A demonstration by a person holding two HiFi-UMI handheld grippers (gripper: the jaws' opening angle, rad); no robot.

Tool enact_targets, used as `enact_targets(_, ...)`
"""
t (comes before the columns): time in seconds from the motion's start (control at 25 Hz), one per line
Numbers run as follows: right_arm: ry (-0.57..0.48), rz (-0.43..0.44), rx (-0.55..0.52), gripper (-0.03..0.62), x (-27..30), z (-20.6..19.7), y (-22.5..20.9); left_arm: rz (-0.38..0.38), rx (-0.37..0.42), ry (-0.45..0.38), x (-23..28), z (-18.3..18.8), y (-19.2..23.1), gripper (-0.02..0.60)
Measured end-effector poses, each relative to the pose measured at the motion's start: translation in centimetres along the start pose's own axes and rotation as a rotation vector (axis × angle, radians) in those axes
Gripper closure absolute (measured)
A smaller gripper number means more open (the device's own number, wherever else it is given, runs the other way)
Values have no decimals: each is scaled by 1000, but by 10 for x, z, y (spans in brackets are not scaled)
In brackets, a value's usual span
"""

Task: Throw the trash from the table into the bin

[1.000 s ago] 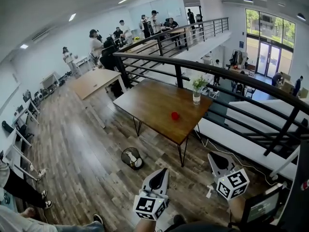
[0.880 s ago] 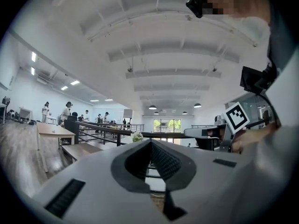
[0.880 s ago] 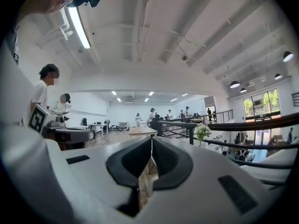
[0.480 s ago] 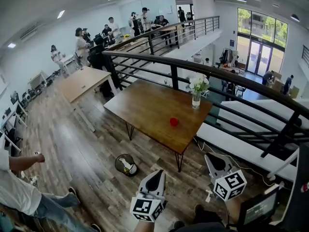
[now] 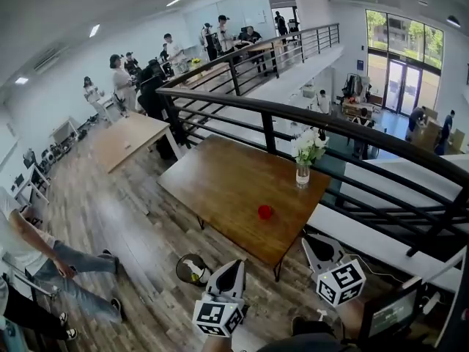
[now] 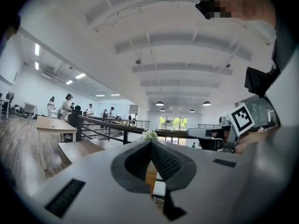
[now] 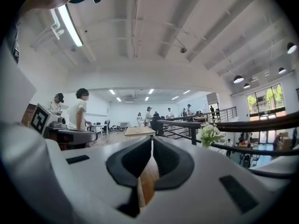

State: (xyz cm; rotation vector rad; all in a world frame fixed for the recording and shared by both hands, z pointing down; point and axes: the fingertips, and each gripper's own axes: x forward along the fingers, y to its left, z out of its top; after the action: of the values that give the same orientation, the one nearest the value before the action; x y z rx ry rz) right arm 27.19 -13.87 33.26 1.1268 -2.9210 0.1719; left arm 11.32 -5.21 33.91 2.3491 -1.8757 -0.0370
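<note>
A crumpled red piece of trash (image 5: 265,212) lies on the brown wooden table (image 5: 227,182), near its front right part. On the floor in front of the table stands a black wire bin (image 5: 192,270) with something pale inside. My left gripper (image 5: 235,265) is low in the head view, just right of the bin and short of the table's front corner. Its jaws (image 6: 150,143) are shut and hold nothing. My right gripper (image 5: 311,241) is beside the table's right front edge, also shut and with nothing in it (image 7: 152,140). Both point level towards the table.
A glass vase of white flowers (image 5: 303,169) stands at the table's far right edge. A black railing (image 5: 293,116) runs behind the table. A person (image 5: 44,251) moves on the floor at the left. A lighter table (image 5: 132,134) and several people are farther back. A monitor (image 5: 392,312) sits at bottom right.
Both grippers and the head view have come closer to the table, so the table and bin look larger. The person at the left has walked further into view.
</note>
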Motion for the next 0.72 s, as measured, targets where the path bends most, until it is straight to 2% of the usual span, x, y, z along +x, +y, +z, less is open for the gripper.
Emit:
enact_targets(0.16, -15, 58, -16, 580, 31, 12, -25, 46, -7, -4, 39, 11, 12, 580)
enact_targets(0.36, -13, 85, 6, 580, 86, 2, -56, 78, 21, 4, 81, 11, 44, 580)
enact_targets(0.56, -11, 59, 12, 580, 121, 2, -65, 72, 12, 4, 107, 17, 75, 580)
enact_targets(0.72, -16, 17, 14, 580, 145, 14, -62, 63, 10, -13, 119, 35, 106, 580)
